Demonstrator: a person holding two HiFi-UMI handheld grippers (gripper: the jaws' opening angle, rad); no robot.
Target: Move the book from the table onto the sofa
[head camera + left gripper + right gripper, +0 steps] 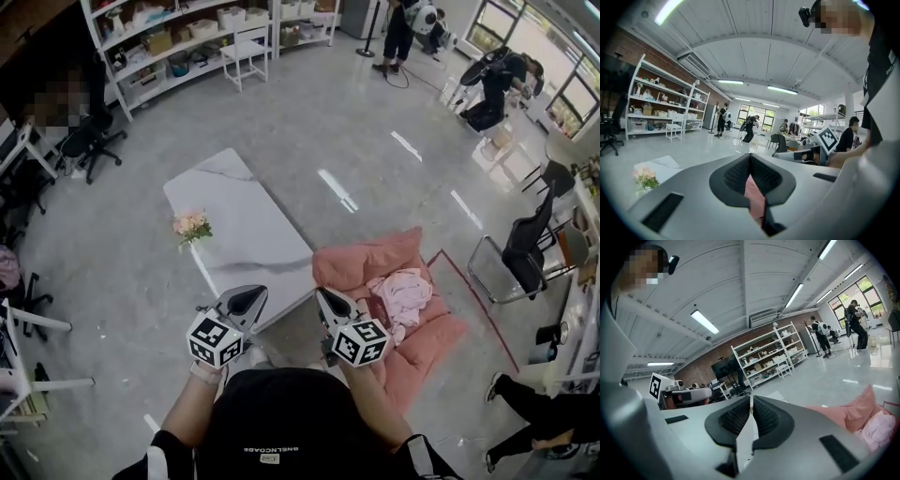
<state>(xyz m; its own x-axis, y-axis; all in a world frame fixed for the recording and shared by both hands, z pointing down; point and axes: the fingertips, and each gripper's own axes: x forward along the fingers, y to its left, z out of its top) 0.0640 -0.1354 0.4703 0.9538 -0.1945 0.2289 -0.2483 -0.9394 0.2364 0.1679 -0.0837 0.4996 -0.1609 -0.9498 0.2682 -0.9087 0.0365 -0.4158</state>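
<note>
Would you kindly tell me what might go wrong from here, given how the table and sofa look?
1. No book shows on the table; only flowers stand near its left edge, and a careless reach might knock them over.
2. The left gripper and right gripper both have their jaws together, so they would need opening before any grasp.
3. A pink garment lies on the sofa, so anything set there may rest unevenly.

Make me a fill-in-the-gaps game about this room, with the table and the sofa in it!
The sofa is ___ in colour.
On the white table stands a bunch of ___.
The jaws of the left gripper and the right gripper are both ___.
Missing words: pink; flowers; shut.
</note>
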